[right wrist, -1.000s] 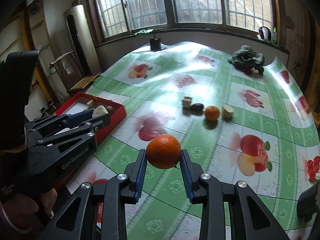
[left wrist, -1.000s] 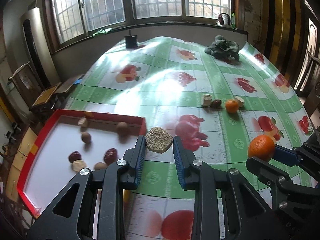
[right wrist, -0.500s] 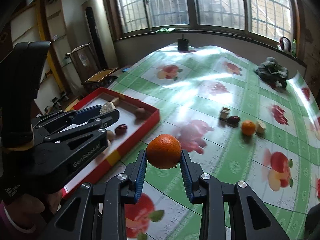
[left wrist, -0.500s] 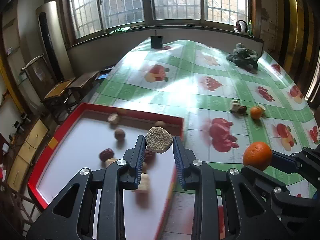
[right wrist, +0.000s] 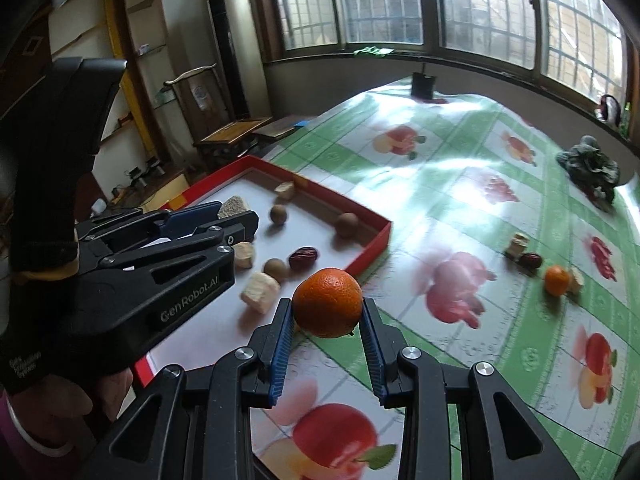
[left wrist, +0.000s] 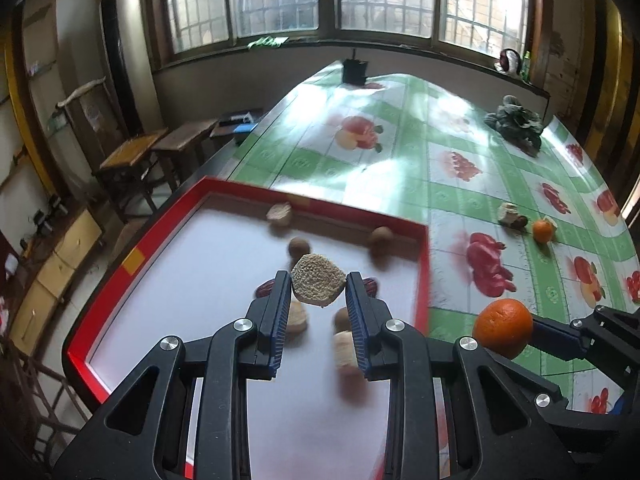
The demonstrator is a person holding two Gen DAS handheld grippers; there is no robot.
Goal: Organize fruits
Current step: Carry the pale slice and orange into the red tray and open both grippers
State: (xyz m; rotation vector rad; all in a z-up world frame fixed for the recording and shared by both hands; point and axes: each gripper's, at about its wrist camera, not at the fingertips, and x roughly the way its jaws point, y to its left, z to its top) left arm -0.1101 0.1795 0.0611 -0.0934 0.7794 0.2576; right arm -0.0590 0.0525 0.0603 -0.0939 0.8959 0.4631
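My left gripper (left wrist: 319, 292) is shut on a rough tan round fruit slice (left wrist: 318, 285) and holds it above the red-rimmed white tray (left wrist: 208, 188). The tray holds several fruits: brown round ones (left wrist: 299, 246), red dates (left wrist: 265, 288) and pale chunks (left wrist: 280, 214). My right gripper (right wrist: 327, 316) is shut on an orange (right wrist: 327, 303) and holds it above the table beside the tray's near right corner (right wrist: 382, 236). In the left wrist view the orange (left wrist: 503, 327) shows at the right, outside the tray.
The table has a green checked fruit-print cloth (left wrist: 400, 168). On it to the right lie a small orange (right wrist: 557, 279), a red date (right wrist: 530, 260) and pale chunks (right wrist: 519, 243). A dark leafy heap (right wrist: 590, 164) and a black pot (right wrist: 423, 85) stand far back. Chairs (left wrist: 136, 148) stand left of the table.
Both grippers have moved left with their loads. The left one went from over the tablecloth to over the tray; the right one came close to the tray's corner.
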